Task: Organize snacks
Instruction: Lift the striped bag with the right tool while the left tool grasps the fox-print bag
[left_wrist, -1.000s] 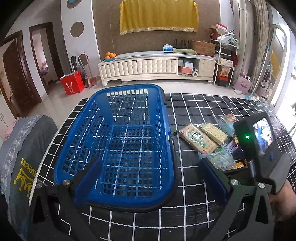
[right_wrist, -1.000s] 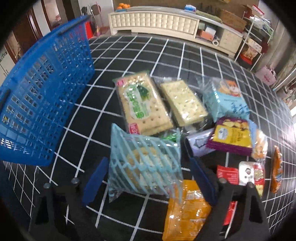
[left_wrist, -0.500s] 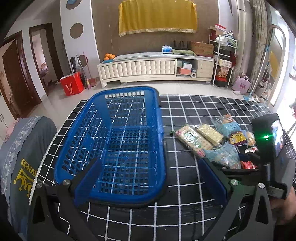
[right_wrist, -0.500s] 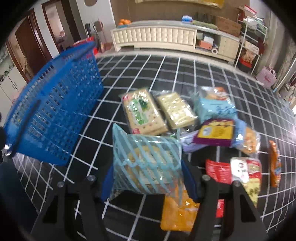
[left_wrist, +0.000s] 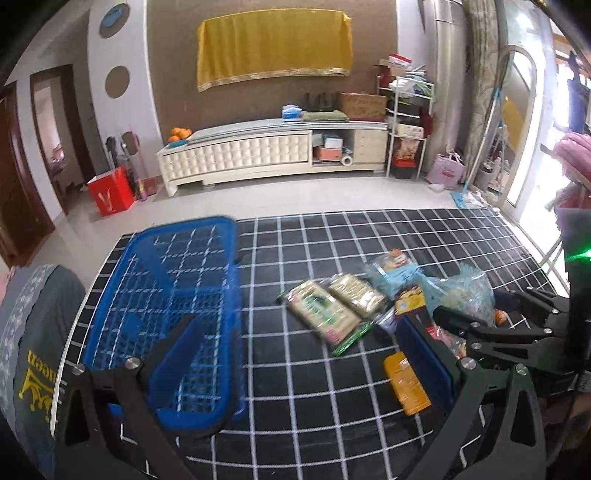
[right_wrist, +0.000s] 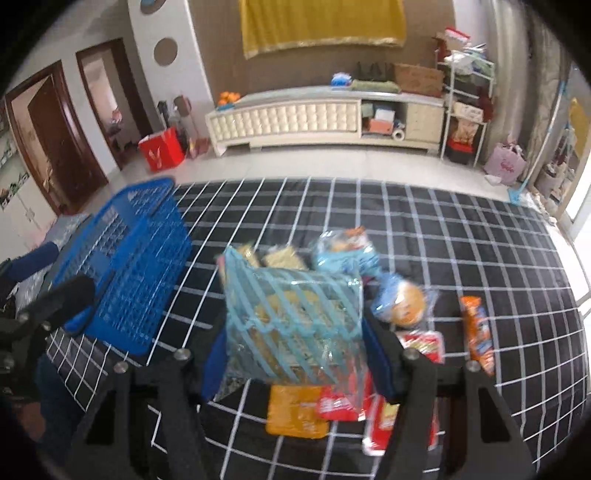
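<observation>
On your left, the blue plastic lattice basket (left_wrist: 166, 314) sits empty on the black white-gridded bench cover (left_wrist: 314, 406), and your left claw (left_wrist: 295, 362) hangs wide with nothing in it. To its right lie the flat cracker packs (left_wrist: 325, 308). Your right claw (right_wrist: 295, 354) has closed on the clear snack bag with pale blue stripes (right_wrist: 291, 317), lifted above the other packets. It looks light, crinkly and slippery, its contents likely brittle; pinch across the middle, gently. The orange pouch (right_wrist: 295, 413) lies beneath it.
</observation>
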